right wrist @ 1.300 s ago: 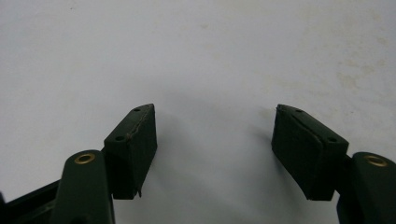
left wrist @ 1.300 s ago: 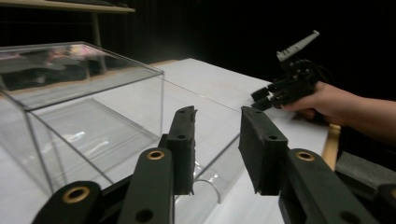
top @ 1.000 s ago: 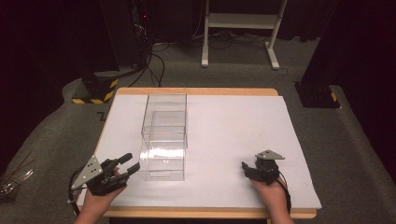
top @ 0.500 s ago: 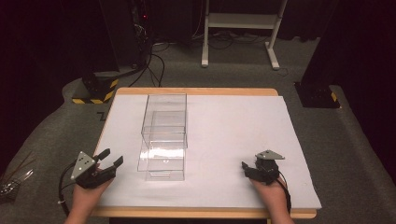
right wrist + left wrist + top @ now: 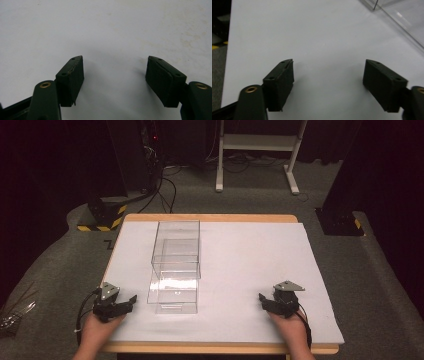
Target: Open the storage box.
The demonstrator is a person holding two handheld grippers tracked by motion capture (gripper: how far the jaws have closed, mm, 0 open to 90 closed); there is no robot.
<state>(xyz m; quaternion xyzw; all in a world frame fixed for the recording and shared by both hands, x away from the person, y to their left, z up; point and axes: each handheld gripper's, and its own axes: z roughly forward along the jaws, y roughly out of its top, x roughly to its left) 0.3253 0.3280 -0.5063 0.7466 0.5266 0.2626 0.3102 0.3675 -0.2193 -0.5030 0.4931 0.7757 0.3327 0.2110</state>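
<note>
Here, left tongs (image 5: 131,300) wide open, empty, on worktop (image 5: 250,260) near clear boxes (image 5: 175,265); right tongs (image 5: 262,298) wide open, empty, well apart from boxes.

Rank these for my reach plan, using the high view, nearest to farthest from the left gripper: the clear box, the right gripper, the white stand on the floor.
1. Clear box, just right of the left gripper.
2. Right gripper, across the table's near edge.
3. White stand, on the floor beyond the table.
</note>
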